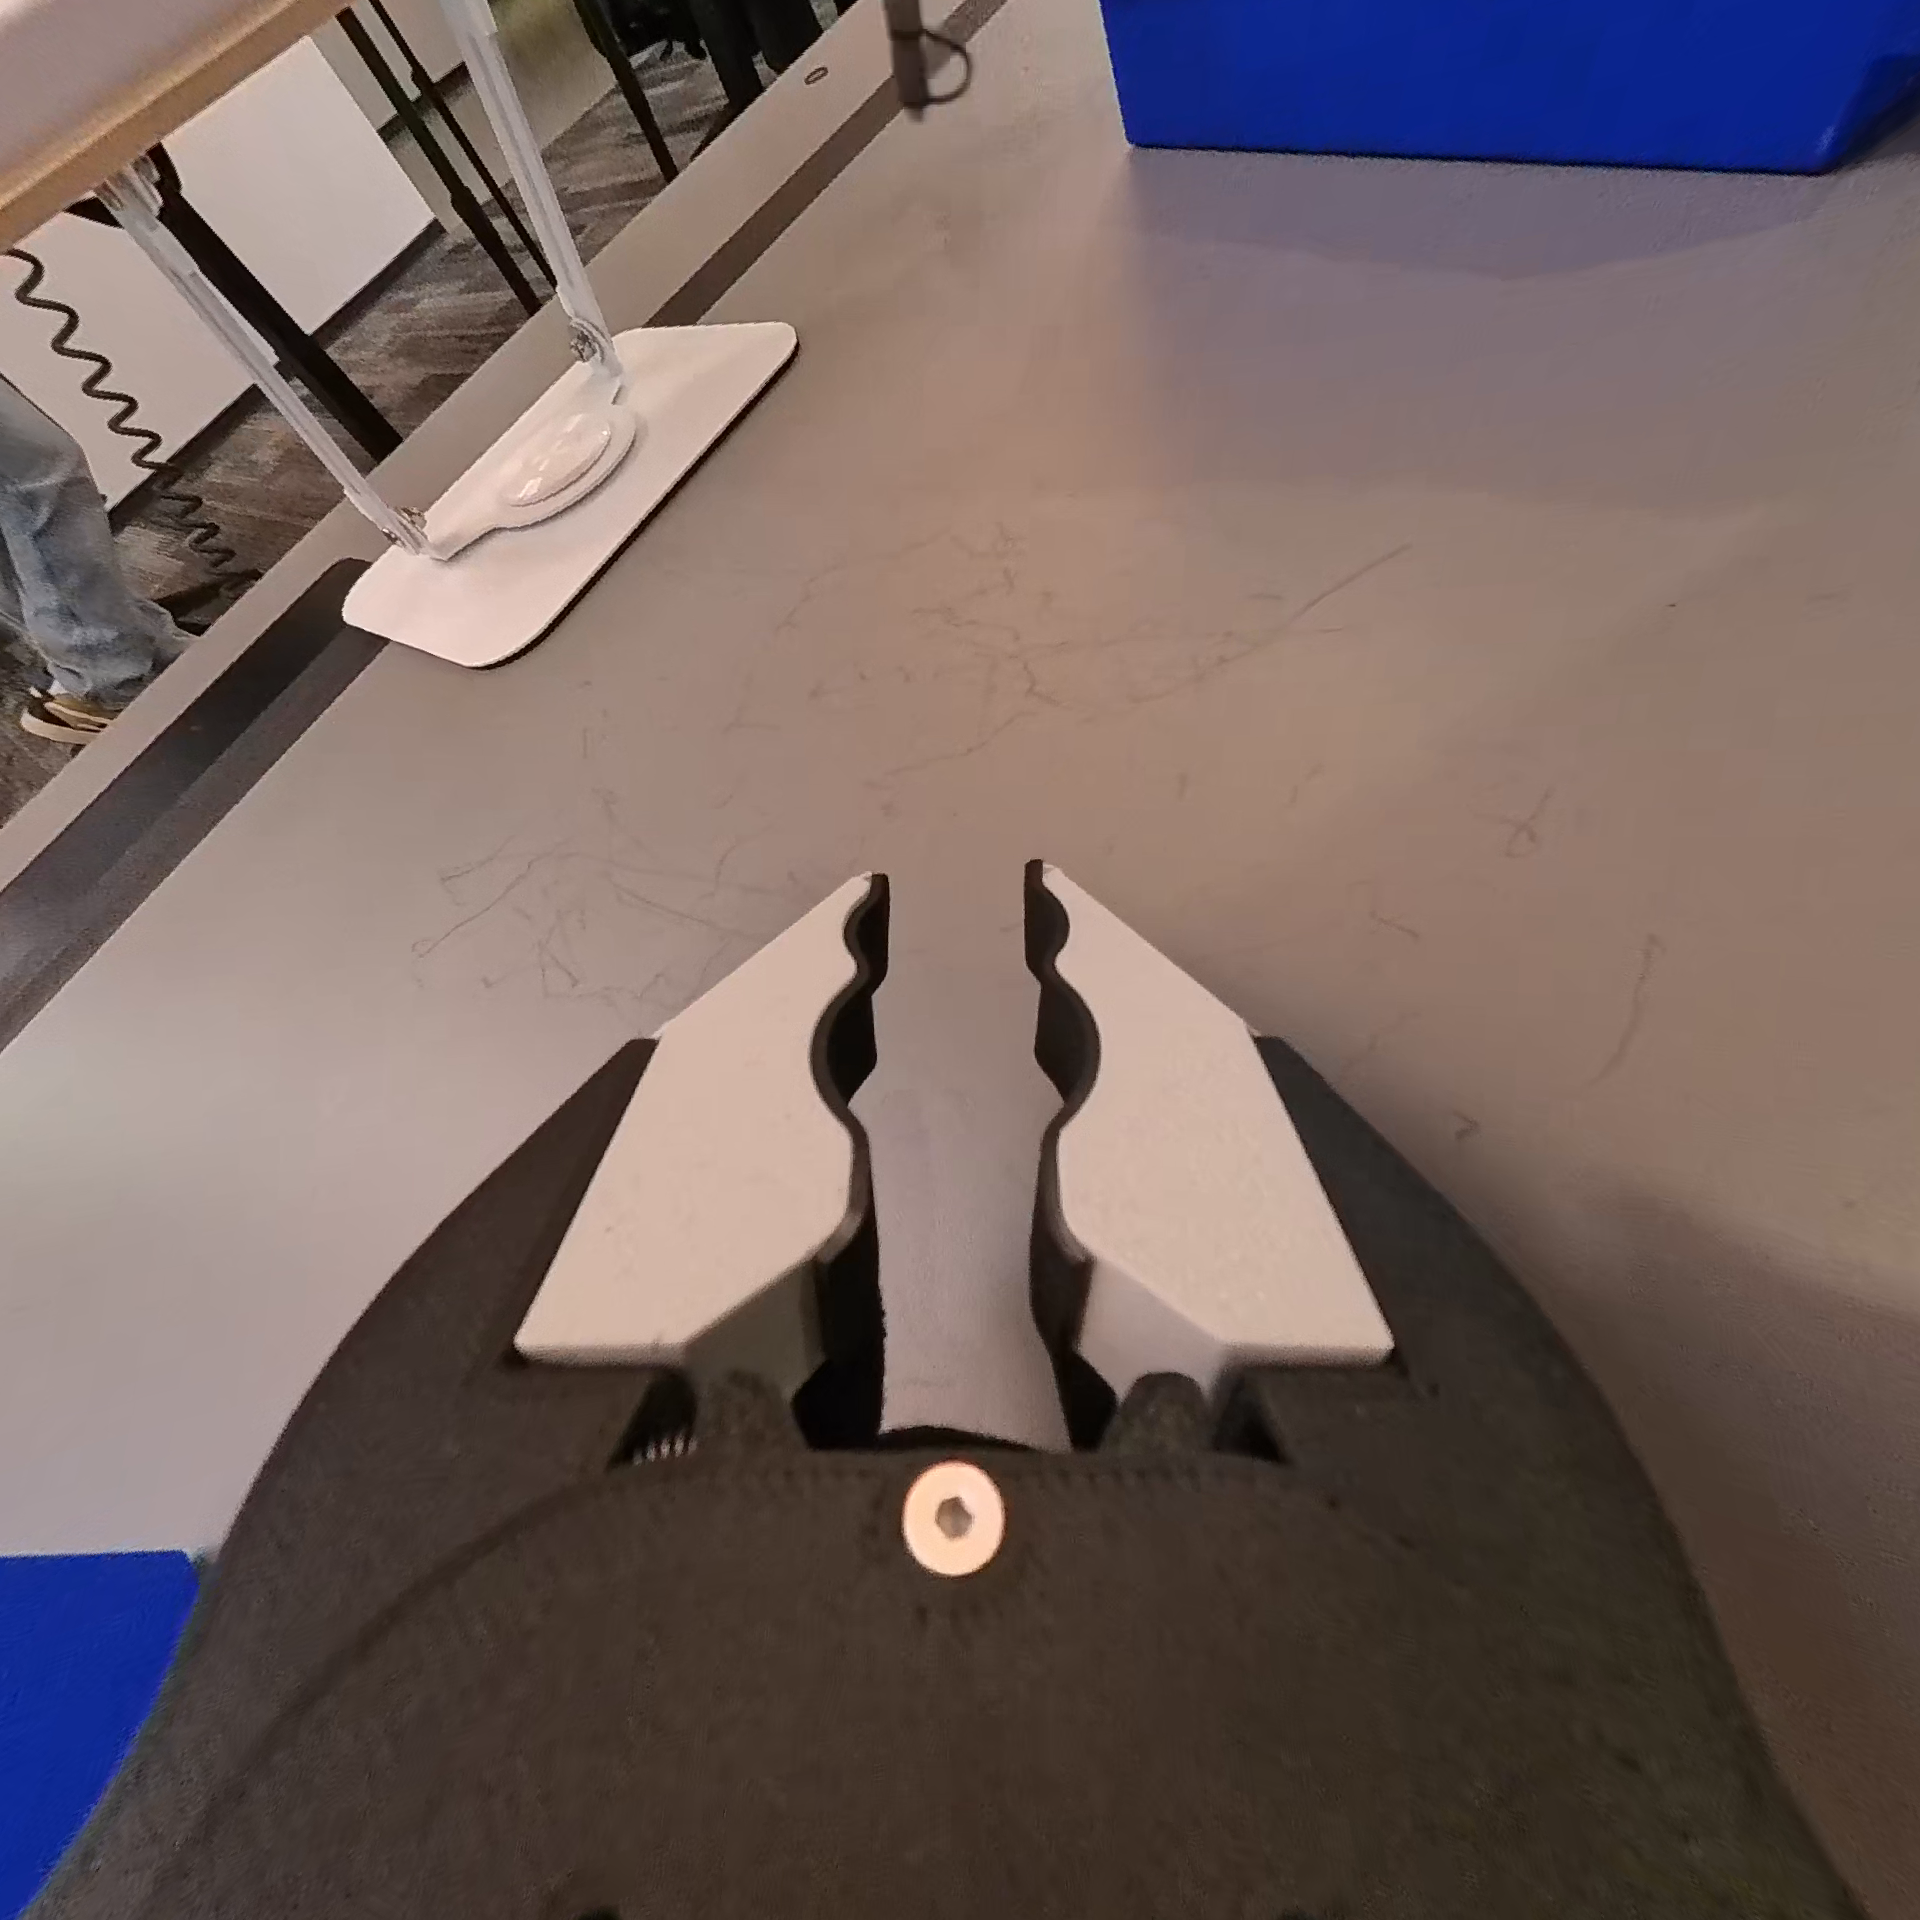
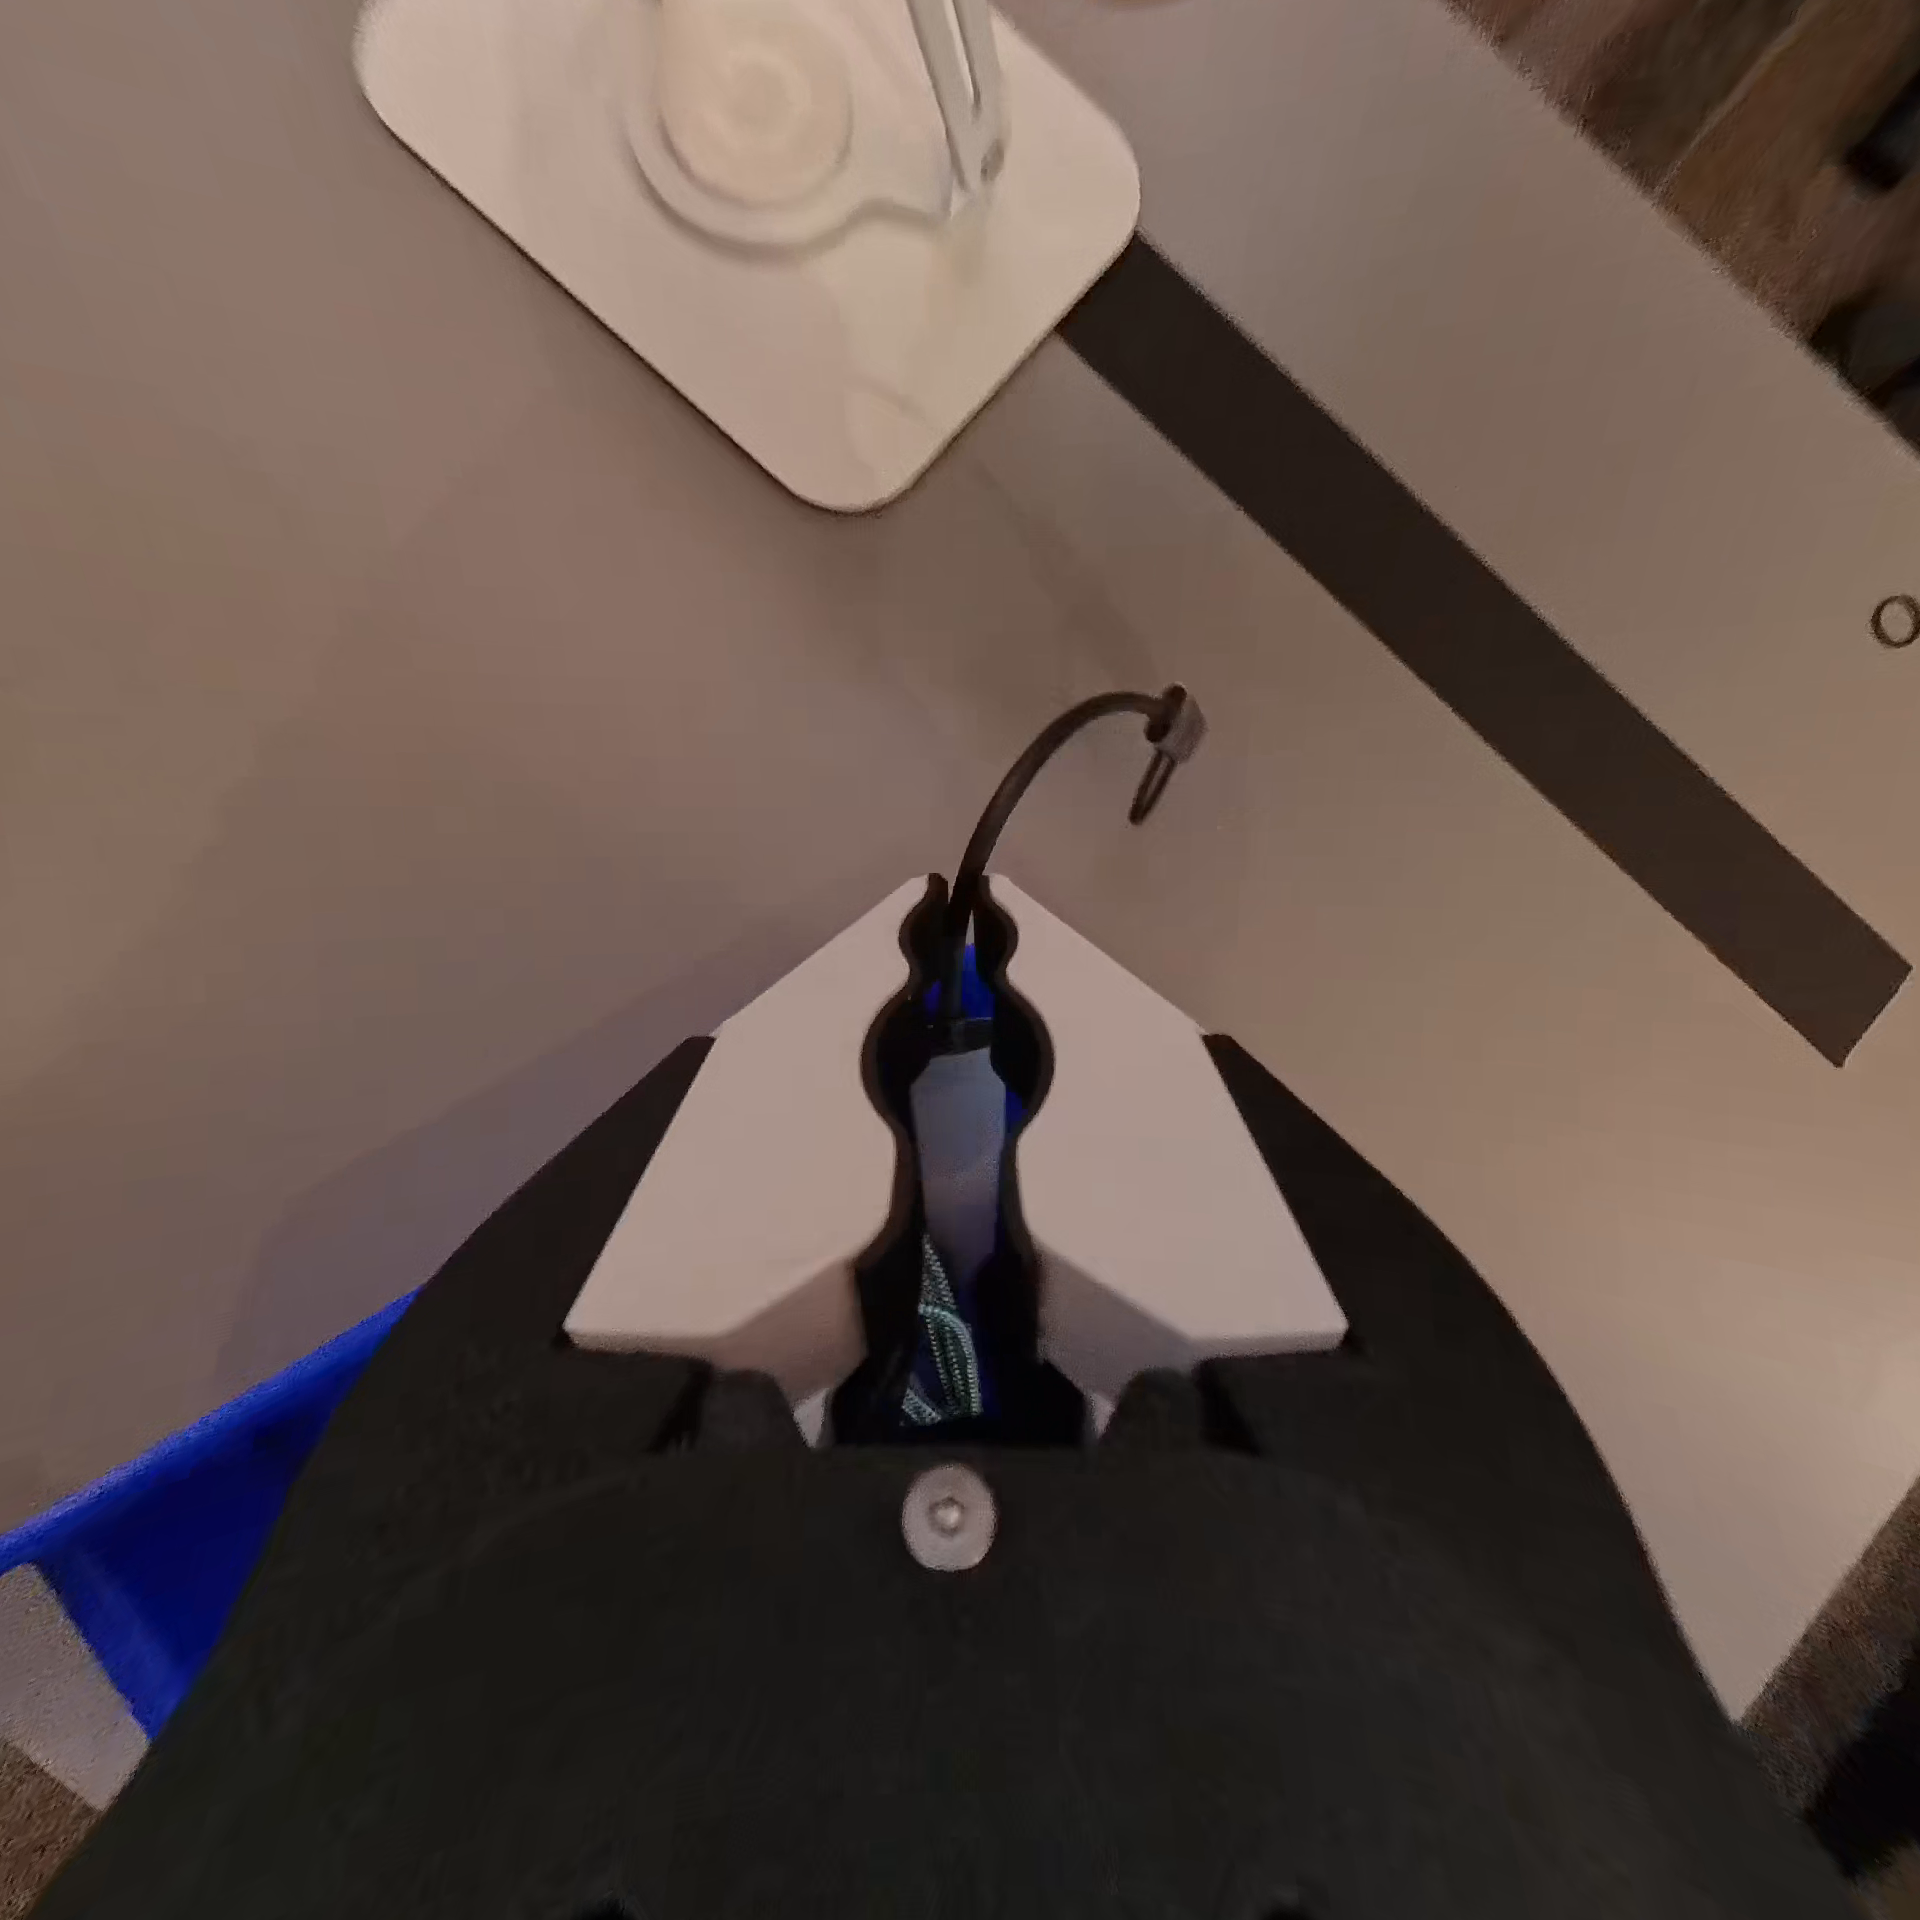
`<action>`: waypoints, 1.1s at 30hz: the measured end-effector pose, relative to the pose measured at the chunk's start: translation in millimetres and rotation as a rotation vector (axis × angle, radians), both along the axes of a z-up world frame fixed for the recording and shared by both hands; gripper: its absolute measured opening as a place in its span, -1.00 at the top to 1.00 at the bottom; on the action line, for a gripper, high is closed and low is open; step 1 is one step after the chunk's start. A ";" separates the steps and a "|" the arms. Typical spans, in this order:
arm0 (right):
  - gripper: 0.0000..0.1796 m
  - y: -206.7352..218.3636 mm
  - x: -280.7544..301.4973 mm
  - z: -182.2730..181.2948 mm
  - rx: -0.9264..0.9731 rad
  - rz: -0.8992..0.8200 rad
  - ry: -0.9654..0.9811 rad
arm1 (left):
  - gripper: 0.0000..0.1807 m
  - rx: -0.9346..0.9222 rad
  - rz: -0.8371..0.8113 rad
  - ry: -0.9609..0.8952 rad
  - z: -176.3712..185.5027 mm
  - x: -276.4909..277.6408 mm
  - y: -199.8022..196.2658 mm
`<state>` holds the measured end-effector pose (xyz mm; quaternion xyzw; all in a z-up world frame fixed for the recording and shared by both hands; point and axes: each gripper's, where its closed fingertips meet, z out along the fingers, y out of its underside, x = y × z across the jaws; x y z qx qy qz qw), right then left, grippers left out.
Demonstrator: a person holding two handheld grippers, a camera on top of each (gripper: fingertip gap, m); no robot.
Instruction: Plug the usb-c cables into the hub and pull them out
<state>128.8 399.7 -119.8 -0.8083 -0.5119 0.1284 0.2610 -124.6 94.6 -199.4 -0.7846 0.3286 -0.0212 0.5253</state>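
My right gripper (image 2: 966, 896) is shut on a slim grey hub (image 2: 961, 1132) that lies lengthwise between its jaws, held above the grey table (image 2: 416, 727). The hub's short black cable (image 2: 1023, 774) arches out past the fingertips and ends in a grey plug (image 2: 1176, 736) hanging in the air. A green braided cable (image 2: 943, 1351) shows through the gap below the hub, over something blue. My left gripper (image 1: 956, 881) is open and empty over the bare table (image 1: 1247, 623). A grey plug with a black loop (image 1: 914, 57) hangs at the top edge of the left wrist view.
A white stand base (image 1: 582, 488) with clear legs sits near the table's edge; it also shows in the right wrist view (image 2: 779, 260). A blue bin (image 1: 1507, 83) stands at the far right, another blue bin (image 2: 156, 1507) below my right gripper. A person's legs (image 1: 62, 582) stand off the table. Left tips to right tips: about 40 cm.
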 end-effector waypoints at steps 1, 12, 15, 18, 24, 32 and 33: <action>0.99 -4.3 0.6 9.9 0.004 0.008 0.041 | 0.74 0.001 -0.001 -0.001 0.2 0.1 -0.1; 0.99 -65.4 66.0 79.8 0.037 0.059 0.204 | 0.73 -0.003 -0.004 0.006 -0.9 0.6 -0.3; 0.99 -76.3 81.7 81.4 0.015 0.072 0.215 | 0.73 -0.004 -0.003 0.007 -1.2 0.4 0.0; 0.98 -87.9 92.6 74.1 -0.034 0.090 0.182 | 0.73 -0.006 -0.002 0.016 -2.2 0.5 0.1; 0.98 -90.3 104.9 56.4 -0.120 0.062 0.152 | 0.73 -0.009 -0.001 0.028 -3.7 0.7 0.3; 0.97 -60.9 92.2 33.2 -0.221 0.000 0.200 | 0.74 -0.013 -0.001 0.034 -4.9 0.7 0.5; 0.97 -59.5 89.7 32.9 -0.221 0.005 0.194 | 0.74 -0.012 0.000 0.034 -4.8 0.5 0.4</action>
